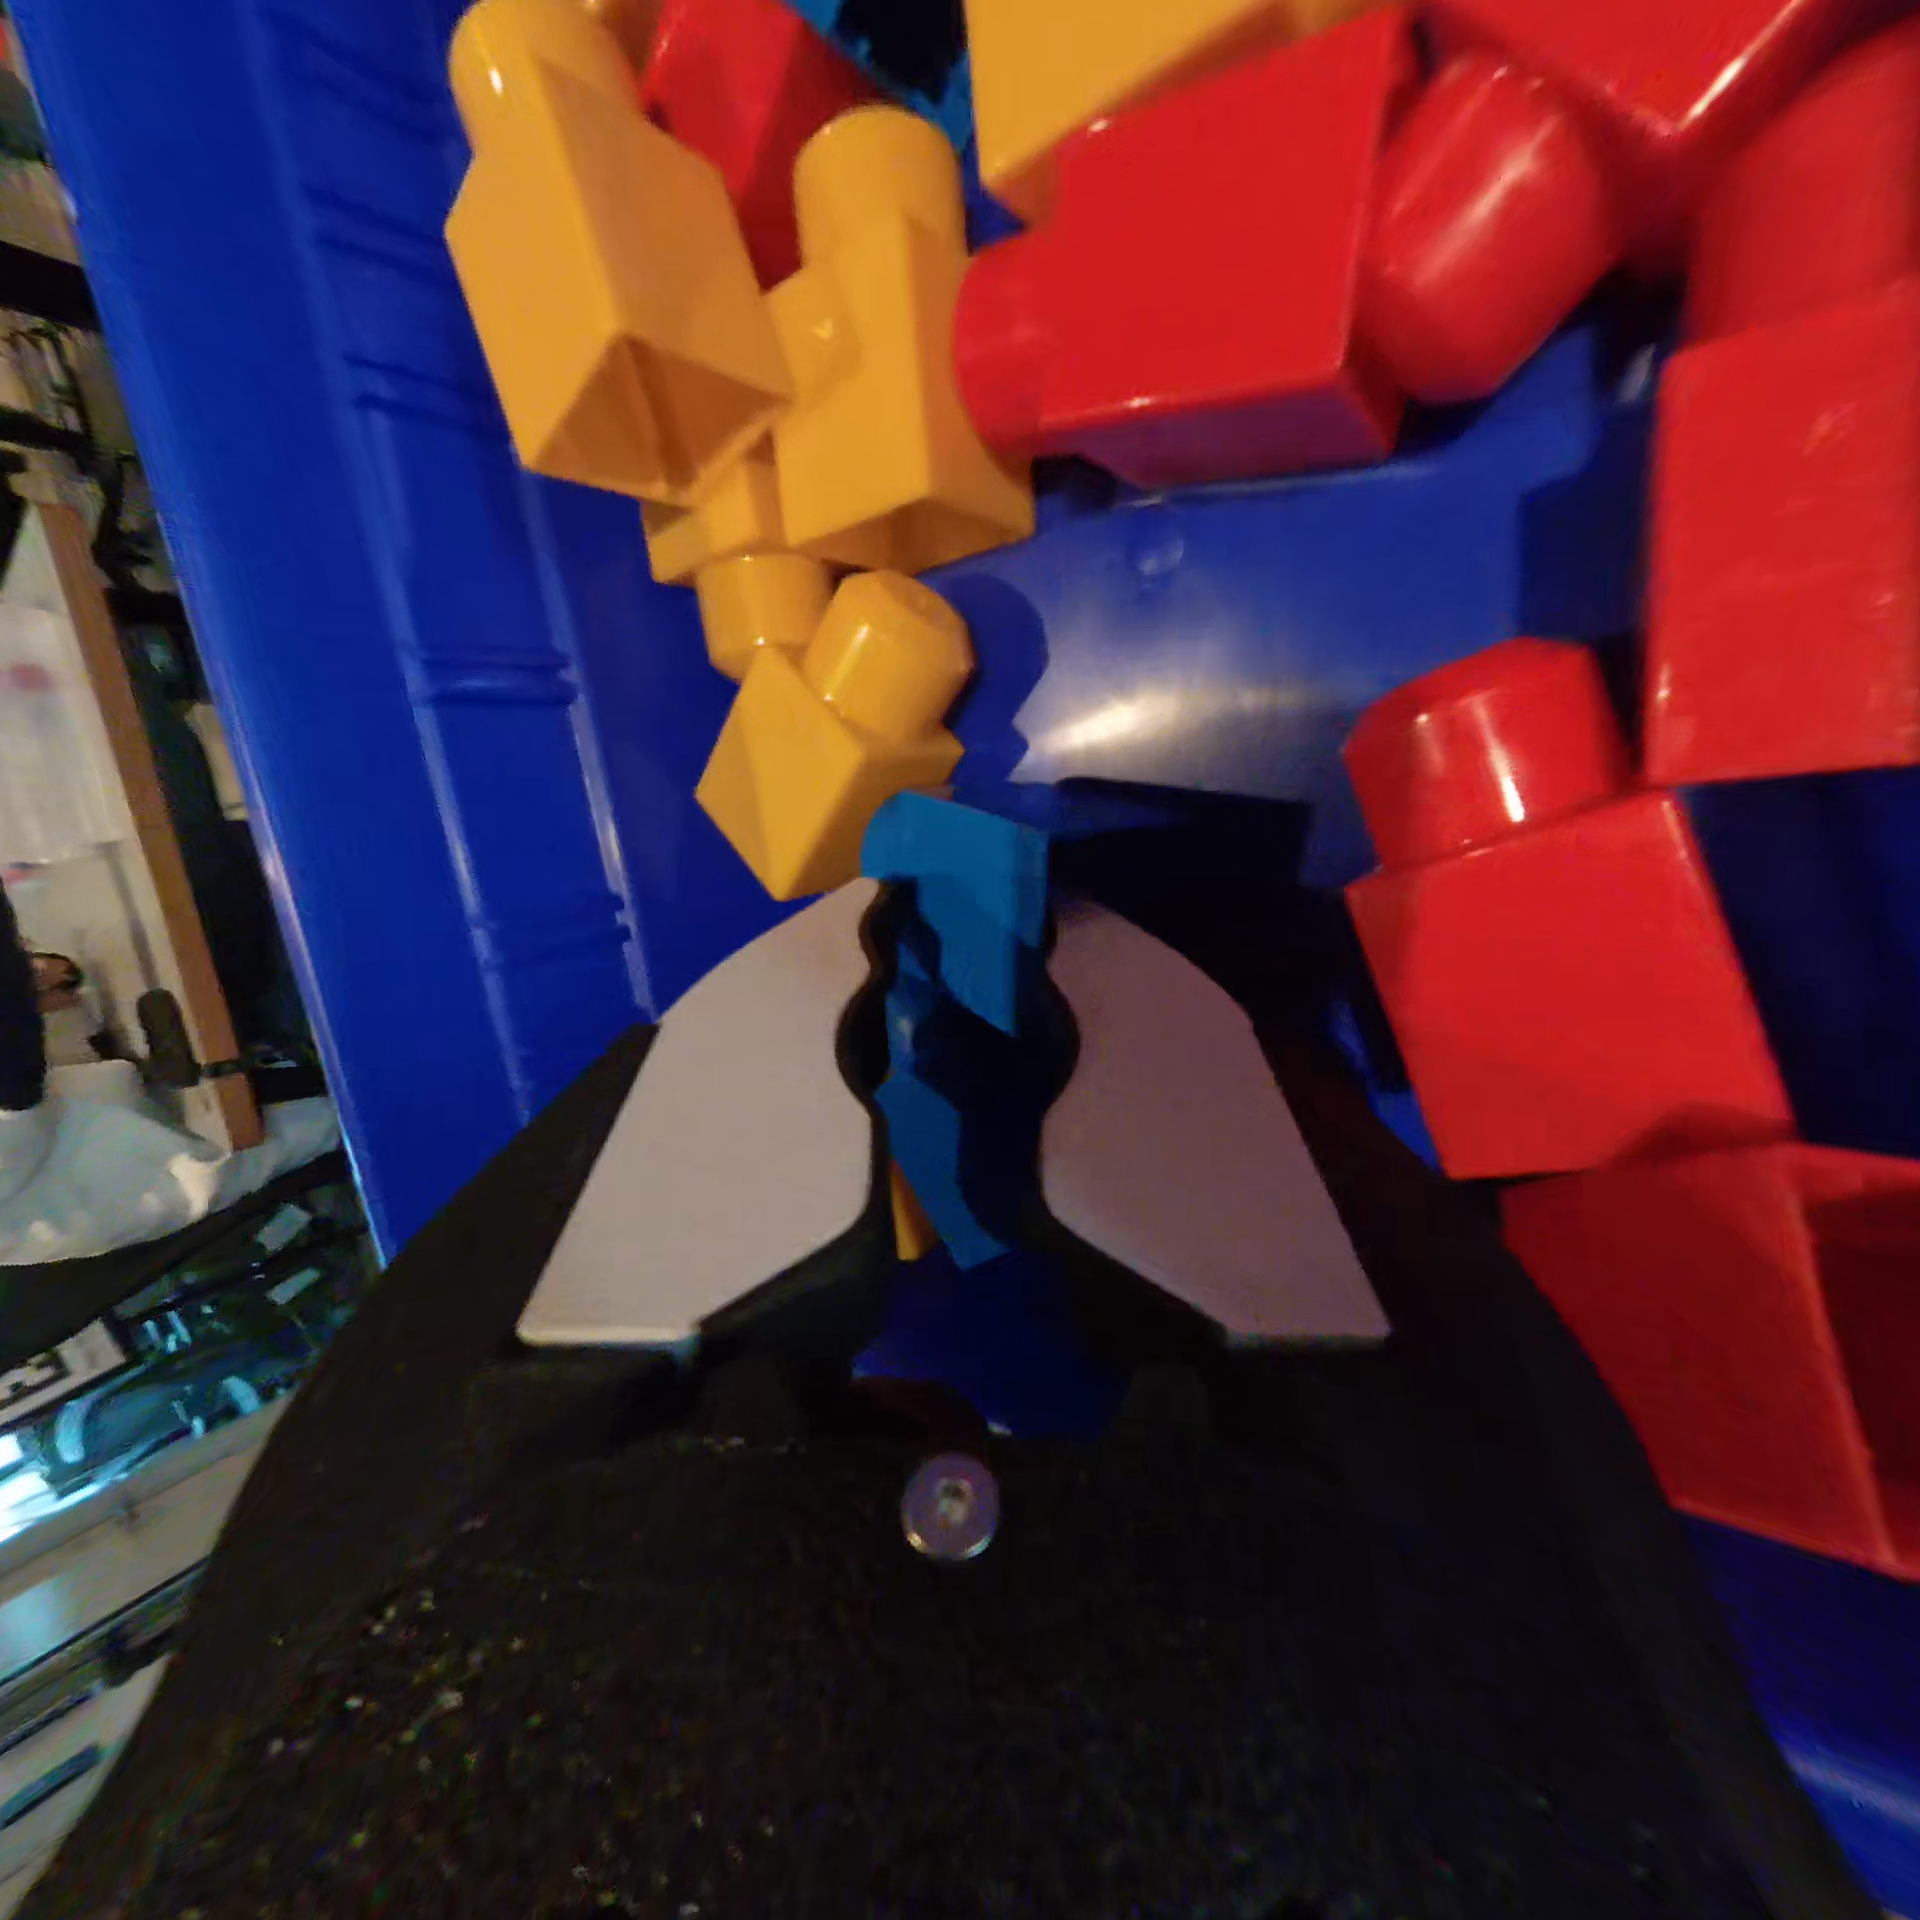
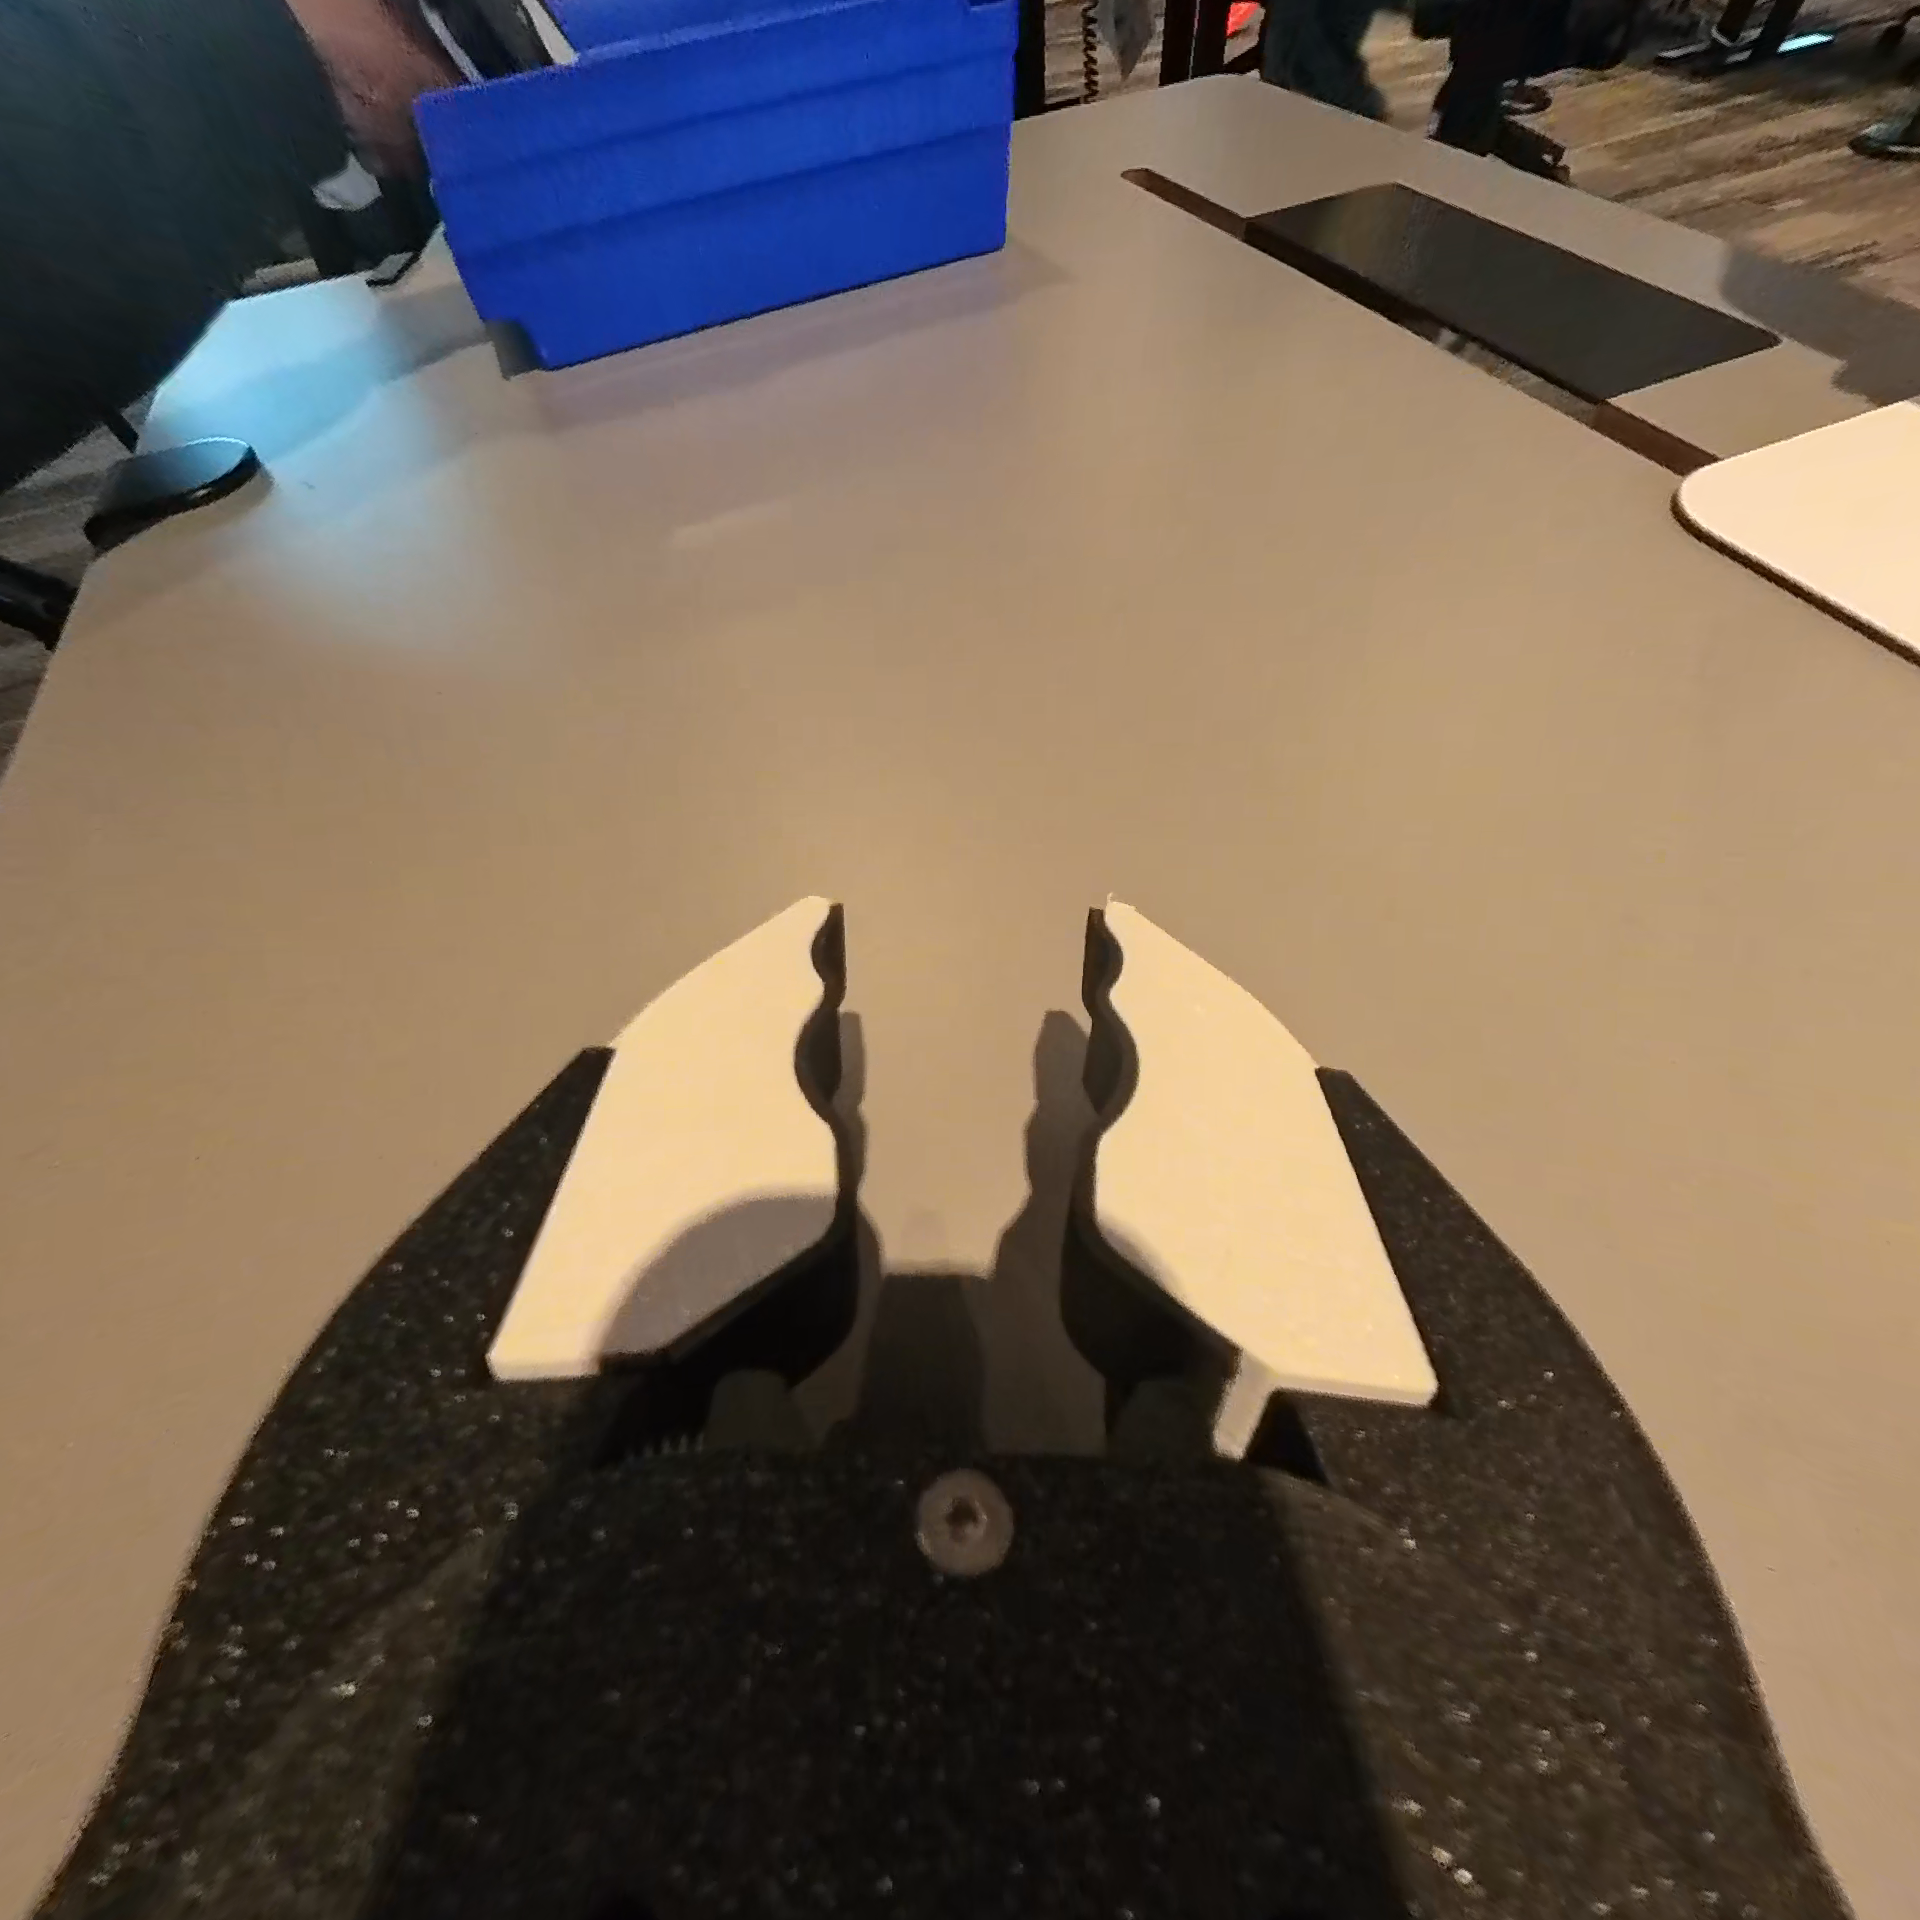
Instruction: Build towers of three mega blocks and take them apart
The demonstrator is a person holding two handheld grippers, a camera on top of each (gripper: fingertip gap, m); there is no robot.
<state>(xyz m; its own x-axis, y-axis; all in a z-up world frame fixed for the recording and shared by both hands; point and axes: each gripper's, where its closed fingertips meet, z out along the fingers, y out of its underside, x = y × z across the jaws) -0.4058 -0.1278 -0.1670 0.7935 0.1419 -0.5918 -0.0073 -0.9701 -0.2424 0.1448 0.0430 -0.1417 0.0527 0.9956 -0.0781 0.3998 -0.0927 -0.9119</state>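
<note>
In the left wrist view my left gripper (image 1: 961,914) is inside the blue bin (image 1: 436,582) and is shut on a light blue block (image 1: 966,925), which sticks out past the fingertips. Several yellow blocks (image 1: 644,312) lie piled just beyond it, against the bin wall. Several red blocks (image 1: 1558,956) lie to the right. In the right wrist view my right gripper (image 2: 964,914) is open and empty, low over the grey table (image 2: 935,644). The blue bin (image 2: 727,177) stands at the table's far left.
A black mat (image 2: 1507,281) lies set into the table at the far right. A white board corner (image 2: 1829,520) shows at the right edge. A dark sleeve (image 2: 135,177) reaches toward the bin at the upper left. A small black object (image 2: 171,488) sits at the left table edge. My right fingertips sit around 60 cm from my left ones.
</note>
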